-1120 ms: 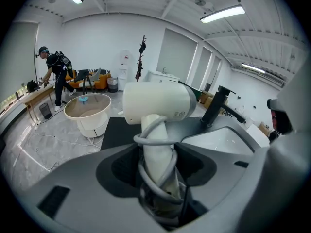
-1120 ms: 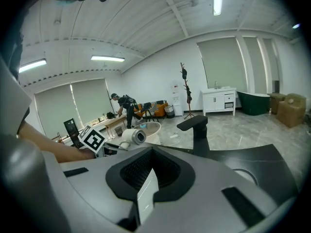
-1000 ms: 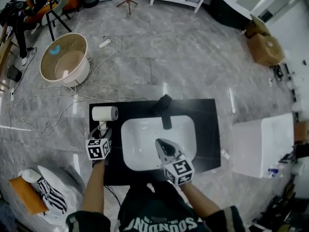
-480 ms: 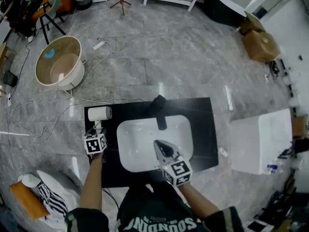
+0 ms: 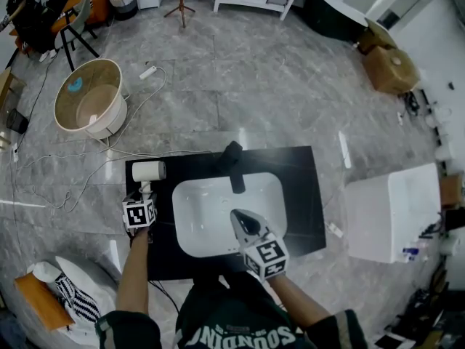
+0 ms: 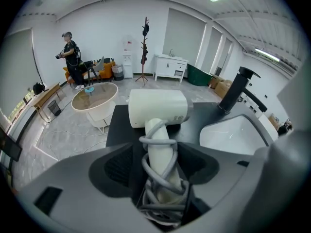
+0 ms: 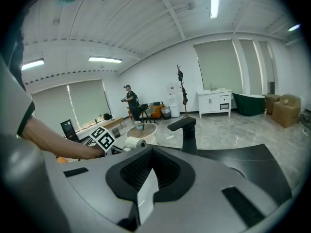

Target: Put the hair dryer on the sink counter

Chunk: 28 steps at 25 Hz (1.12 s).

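Observation:
The white hair dryer (image 5: 148, 171) lies on the black counter (image 5: 305, 173), left of the white sink (image 5: 183, 198). Its grey cord is wound round the handle. In the left gripper view the hair dryer (image 6: 158, 108) points its handle back between my jaws. My left gripper (image 5: 145, 195) (image 6: 158, 166) is opening, and gaps show on both sides of the handle. My right gripper (image 5: 240, 219) (image 7: 146, 178) hovers over the near part of the sink, shut and empty.
A black faucet (image 5: 232, 167) (image 6: 235, 89) stands at the sink's back edge. On the floor are a round beige tub (image 5: 91, 104), a power strip with cables (image 5: 149, 71) and a white box (image 5: 392, 213) at the right. A person (image 6: 70, 57) stands far off.
The head view has shifted slightly. The hair dryer stays in the same spot on the counter with my left gripper at its handle. My right gripper holds still over the sink.

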### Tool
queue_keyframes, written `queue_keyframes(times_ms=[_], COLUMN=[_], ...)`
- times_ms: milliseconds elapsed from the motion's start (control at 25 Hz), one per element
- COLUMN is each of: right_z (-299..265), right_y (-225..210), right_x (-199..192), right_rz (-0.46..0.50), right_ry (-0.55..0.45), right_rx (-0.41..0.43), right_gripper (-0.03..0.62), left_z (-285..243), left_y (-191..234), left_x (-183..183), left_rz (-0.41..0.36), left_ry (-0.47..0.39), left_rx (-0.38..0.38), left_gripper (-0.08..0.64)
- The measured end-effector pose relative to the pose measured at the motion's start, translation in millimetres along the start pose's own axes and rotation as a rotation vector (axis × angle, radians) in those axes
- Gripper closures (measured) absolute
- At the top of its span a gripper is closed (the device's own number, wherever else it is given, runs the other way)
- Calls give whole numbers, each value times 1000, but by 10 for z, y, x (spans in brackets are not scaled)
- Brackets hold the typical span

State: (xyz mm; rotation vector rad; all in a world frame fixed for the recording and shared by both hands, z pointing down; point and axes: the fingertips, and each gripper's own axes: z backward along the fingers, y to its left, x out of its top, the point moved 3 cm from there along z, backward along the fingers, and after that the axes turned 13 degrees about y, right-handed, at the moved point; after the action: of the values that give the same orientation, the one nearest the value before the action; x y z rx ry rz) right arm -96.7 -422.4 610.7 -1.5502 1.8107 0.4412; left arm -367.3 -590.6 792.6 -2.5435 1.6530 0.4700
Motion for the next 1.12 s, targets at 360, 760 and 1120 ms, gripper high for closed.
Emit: queue_keyframes(times_ms=[360,760,1120], right_z=[121,377,743], right_y=[-49,-101,-198], right_x=[107,346,598], right_rz=[26,82,83], right_ry=[-53,-197,-296], right_rx=[33,63,53], right_gripper=[592,592,592], left_z=[780,1693,2258], left_y=[-290,-1145,-1658], left_x=[-67,-146,-98], left_rz=[-78,-163,-163], left_ry=[-219,-428,-568], left_rx=[35,-11,-50], left_gripper=[373,560,560])
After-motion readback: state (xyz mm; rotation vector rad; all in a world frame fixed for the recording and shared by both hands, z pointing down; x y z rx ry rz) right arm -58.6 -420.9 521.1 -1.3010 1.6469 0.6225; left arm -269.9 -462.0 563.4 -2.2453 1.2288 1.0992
